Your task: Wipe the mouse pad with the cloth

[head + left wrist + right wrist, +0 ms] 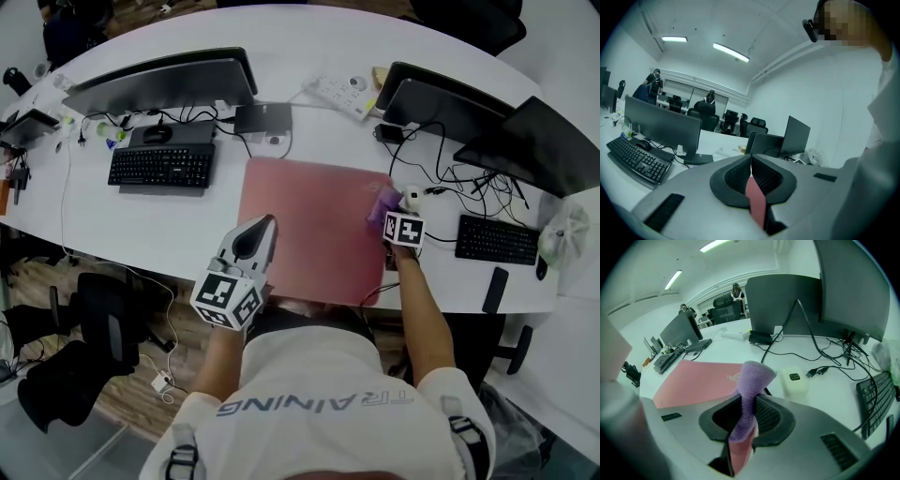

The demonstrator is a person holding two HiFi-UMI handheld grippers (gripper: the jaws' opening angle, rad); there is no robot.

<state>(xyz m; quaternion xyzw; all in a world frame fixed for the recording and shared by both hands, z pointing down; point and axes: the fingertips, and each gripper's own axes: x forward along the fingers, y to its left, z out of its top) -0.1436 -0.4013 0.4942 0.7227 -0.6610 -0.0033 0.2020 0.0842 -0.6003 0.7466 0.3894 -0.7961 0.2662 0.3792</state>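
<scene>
Head view: the right gripper [392,211] carries the purple cloth [382,203] over the far right edge of the pink mouse pad [309,225], which spreads to its left; the left gripper [262,230] is at the pad's near left edge.

Left gripper view: jaws pressed together, empty.

Right gripper view: jaws clamp the cloth's lower part. With nothing pinning the pad, dragging may shift it or pull the cloth free.

Mouse pad [314,230]: plain pinkish red. Cloth [751,380]: purple. Desk [169,234]: white. Keyboard [161,167]: black. Left gripper [269,222]: grey with black pads. Its cube [225,298]: black-and-white square markers. Shirt [319,370]: white, grey lettering.
</scene>
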